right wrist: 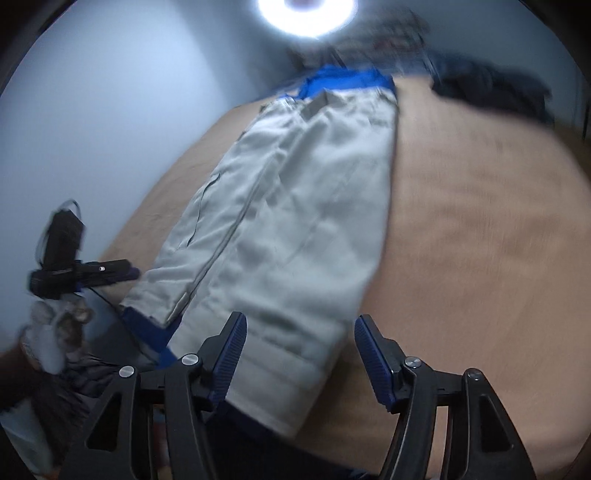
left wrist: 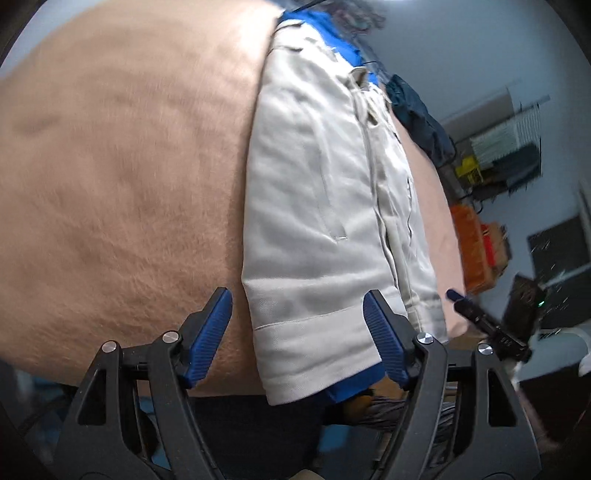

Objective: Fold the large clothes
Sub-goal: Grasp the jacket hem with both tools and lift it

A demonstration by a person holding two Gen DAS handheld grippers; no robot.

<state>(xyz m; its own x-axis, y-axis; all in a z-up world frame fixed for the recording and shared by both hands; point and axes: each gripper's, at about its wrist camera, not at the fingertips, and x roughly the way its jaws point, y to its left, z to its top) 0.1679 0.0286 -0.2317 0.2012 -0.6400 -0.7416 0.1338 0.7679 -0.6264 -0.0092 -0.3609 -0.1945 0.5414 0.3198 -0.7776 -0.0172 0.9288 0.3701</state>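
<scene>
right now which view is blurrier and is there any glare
Right wrist view: heavy motion smear over the beige jacket and tan cover, with a blown-out ceiling light at the top. Left wrist view: sharper, jacket seams readable, only the right-side clutter smeared; no glare.

This looks like a bedroom doubling as a storeroom. A bed under a tan fleece blanket point(left wrist: 122, 177) fills most of both views, with plain pale walls point(right wrist: 122, 103) and a round ceiling lamp point(right wrist: 306, 11) above. Beside it stand orange boxes point(left wrist: 474, 245), a yellow crate point(left wrist: 469, 171) and cluttered shelving point(left wrist: 513, 147).
</scene>
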